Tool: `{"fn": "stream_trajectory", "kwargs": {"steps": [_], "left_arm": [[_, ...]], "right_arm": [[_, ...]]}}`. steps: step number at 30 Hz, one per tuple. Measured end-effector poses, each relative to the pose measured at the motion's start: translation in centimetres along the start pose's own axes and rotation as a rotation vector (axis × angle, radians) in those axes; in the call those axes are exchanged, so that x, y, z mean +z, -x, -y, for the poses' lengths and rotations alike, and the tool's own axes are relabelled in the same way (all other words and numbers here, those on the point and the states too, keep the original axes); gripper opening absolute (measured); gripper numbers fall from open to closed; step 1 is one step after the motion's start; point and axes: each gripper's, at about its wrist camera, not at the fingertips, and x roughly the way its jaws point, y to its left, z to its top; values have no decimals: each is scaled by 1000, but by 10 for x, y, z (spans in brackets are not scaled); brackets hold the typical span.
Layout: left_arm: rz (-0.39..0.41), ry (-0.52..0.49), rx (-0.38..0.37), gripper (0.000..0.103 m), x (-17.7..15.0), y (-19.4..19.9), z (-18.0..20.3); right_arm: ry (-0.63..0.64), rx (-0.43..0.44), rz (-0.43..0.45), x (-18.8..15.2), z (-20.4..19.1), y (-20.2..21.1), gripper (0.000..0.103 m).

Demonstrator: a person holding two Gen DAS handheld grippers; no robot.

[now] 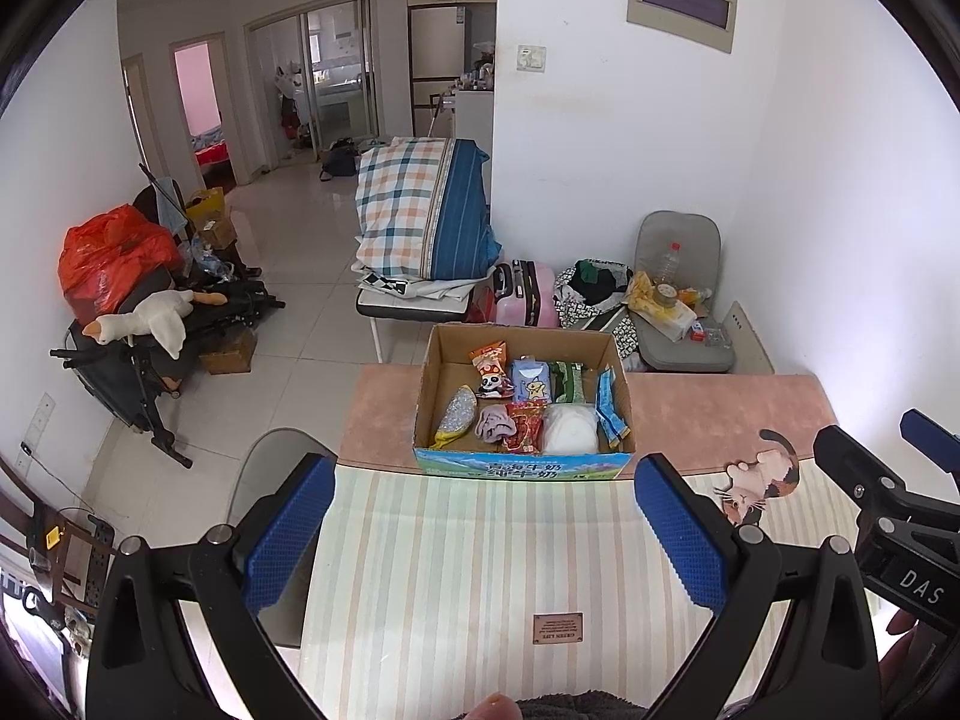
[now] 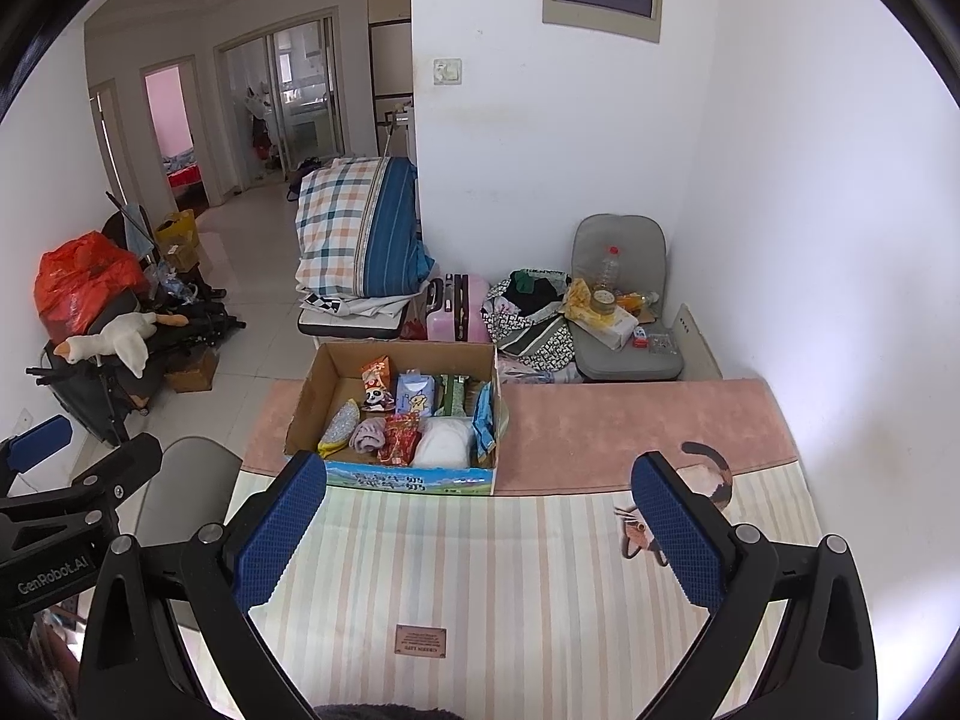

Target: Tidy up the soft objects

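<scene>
- We see an open cardboard box (image 1: 521,387) at the far side of the striped table mat (image 1: 480,570).
- Inside it, in the front row, lie a silver-and-yellow scrubber (image 1: 454,415), a mauve cloth bundle (image 1: 495,423), a red packet (image 1: 523,429) and a white soft bundle (image 1: 570,431).
- Behind them sit a panda toy (image 1: 491,385) and a blue tissue pack (image 1: 531,381).
- Our left gripper (image 1: 485,525) has its jaws wide apart, holding nothing, above the mat.
- Our right gripper (image 2: 480,525) is likewise spread and empty, just short of the box.
</scene>
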Motion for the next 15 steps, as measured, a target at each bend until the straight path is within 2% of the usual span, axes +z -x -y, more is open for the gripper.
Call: {"fn": "stream_trajectory", "kwargs": {"steps": [15], "left_arm": [[7,-4,-13,103,-4,0,-2]], "right_arm": [[-8,5,-12,-3,-2,-9,103]]}}
